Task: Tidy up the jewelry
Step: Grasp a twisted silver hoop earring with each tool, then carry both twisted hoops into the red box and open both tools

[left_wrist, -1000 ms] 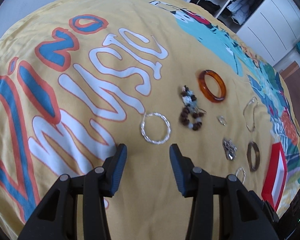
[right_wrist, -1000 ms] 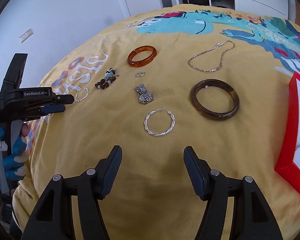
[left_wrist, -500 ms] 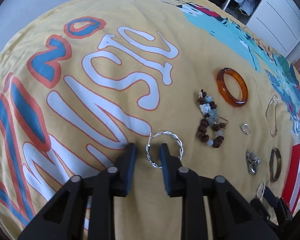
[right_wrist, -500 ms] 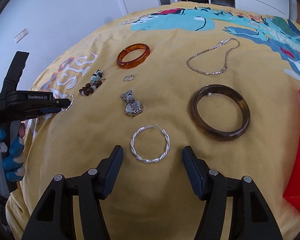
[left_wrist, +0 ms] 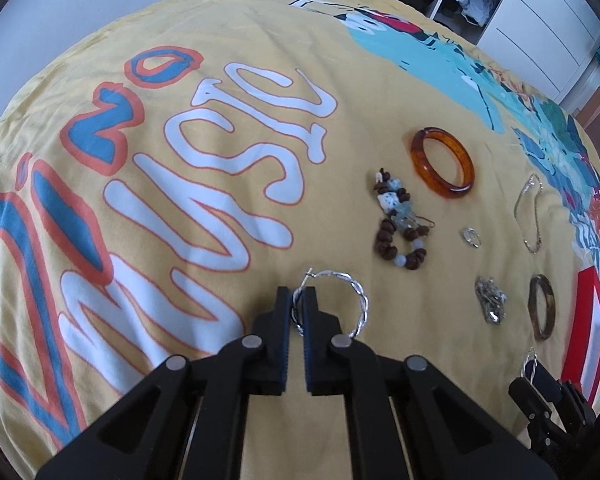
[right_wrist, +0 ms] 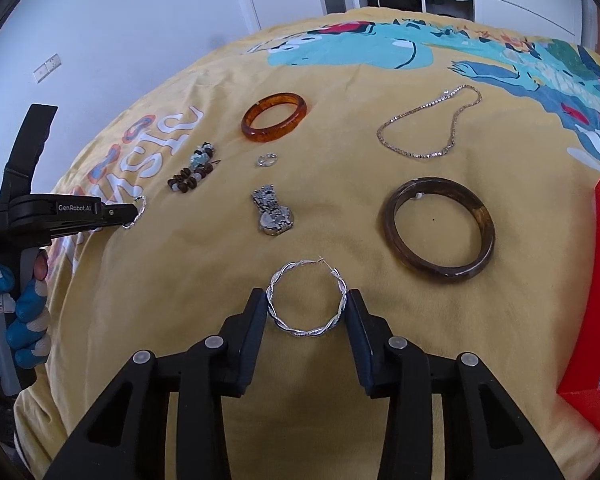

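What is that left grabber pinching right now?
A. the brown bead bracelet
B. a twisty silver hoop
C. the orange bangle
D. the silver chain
B: the left gripper has its jaws shut on the rim of a twisty silver hoop, while the orange bangle, bead bracelet and chain lie untouched on the yellow cover.

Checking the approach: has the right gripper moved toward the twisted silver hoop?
Yes. The right gripper came forward; its closing jaws now flank the hoop, nearer the brown bangle.
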Demonstrator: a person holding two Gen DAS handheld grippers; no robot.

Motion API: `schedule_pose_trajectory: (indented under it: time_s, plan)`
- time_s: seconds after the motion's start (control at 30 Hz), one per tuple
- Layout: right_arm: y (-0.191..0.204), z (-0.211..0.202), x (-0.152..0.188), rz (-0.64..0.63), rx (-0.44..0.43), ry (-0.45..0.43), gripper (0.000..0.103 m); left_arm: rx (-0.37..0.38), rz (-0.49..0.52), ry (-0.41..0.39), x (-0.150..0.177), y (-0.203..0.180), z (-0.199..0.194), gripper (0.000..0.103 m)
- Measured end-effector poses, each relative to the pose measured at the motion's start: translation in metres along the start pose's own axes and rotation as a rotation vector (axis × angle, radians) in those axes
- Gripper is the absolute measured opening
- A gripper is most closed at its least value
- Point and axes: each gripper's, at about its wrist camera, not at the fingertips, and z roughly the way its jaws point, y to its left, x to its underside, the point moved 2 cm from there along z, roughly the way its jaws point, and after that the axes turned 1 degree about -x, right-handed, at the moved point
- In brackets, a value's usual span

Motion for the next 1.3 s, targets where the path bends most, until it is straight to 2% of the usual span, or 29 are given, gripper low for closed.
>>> schedule_pose_trajectory:
  time_s: [0.3, 0.5, 0.77, 0.93, 1.1, 1.3]
  plan:
    - [0.01, -0.052, 0.01, 0.007, -0.016, -0.063, 0.04, 0.029, 0.016, -0.026, 0.016, -0.008, -0.04, 0.005]
    - [-0.011, -0.092, 0.028, 0.046, 0.025, -0.097, 0.04, 0.088, 0.093, -0.031, 0.032, -0.05, -0.062, 0.005]
    - [-0.081, -0.141, 0.06, 0.135, 0.147, -0.115, 0.04, 0.202, 0.245, -0.004, 0.06, -0.149, -0.074, 0.005]
    - [-0.145, -0.165, 0.066, 0.188, 0.244, -0.126, 0.04, 0.262, 0.357, 0.017, 0.075, -0.218, -0.073, 0.005]
    - [-0.193, -0.169, 0.061, 0.204, 0.312, -0.123, 0.04, 0.321, 0.464, 0.035, 0.088, -0.286, -0.069, 0.005]
    - [-0.233, -0.156, 0.055, 0.195, 0.331, -0.094, 0.04, 0.361, 0.575, 0.05, 0.1, -0.361, -0.056, 0.005]
